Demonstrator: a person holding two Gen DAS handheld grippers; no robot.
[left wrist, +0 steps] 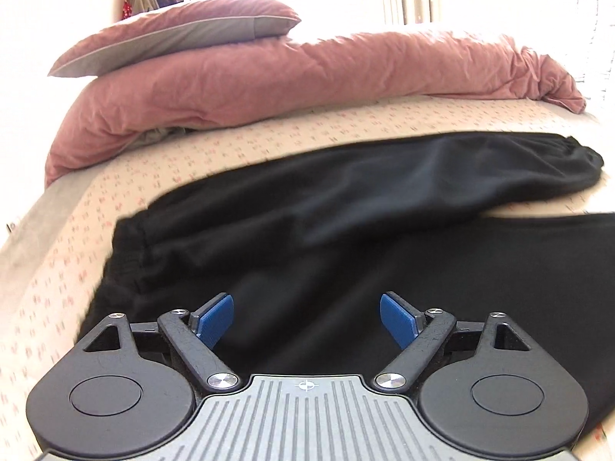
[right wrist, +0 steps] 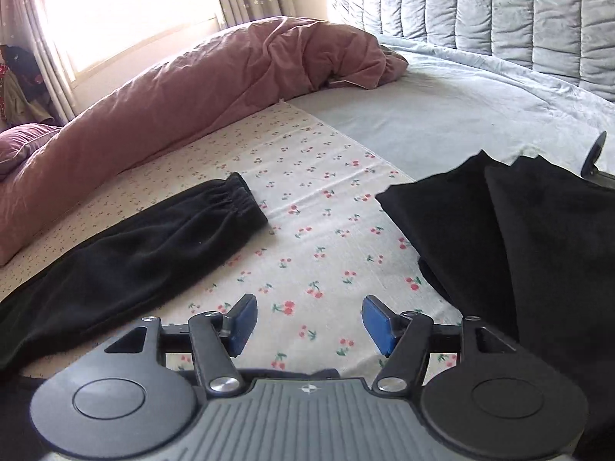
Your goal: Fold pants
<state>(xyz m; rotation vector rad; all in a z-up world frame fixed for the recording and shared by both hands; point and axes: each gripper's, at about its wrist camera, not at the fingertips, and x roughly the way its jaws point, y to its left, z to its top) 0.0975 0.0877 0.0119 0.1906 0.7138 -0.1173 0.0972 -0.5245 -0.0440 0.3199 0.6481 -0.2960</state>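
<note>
Black pants [left wrist: 346,207] lie spread on the sheet [right wrist: 307,207]; both my left gripper [left wrist: 306,320] and right gripper [right wrist: 309,322] are spread, empty (pinch waistband and cuff together, I'd say).

The pants [left wrist: 346,199] are a matt black cloth, soft and slightly fuzzy, with a gathered elastic cuff [right wrist: 234,196]. The bed sheet [right wrist: 319,230] is a thin, flat woven cotton with a fine creased weave. The duvet [left wrist: 269,77] is crumpled, matt pink cloth. The headboard [right wrist: 499,15] is quilted grey fabric with a faint velvety sheen. Each tool has matt black plastic arms, shiny metal screws and ribbed blue pads [left wrist: 215,319].
</note>
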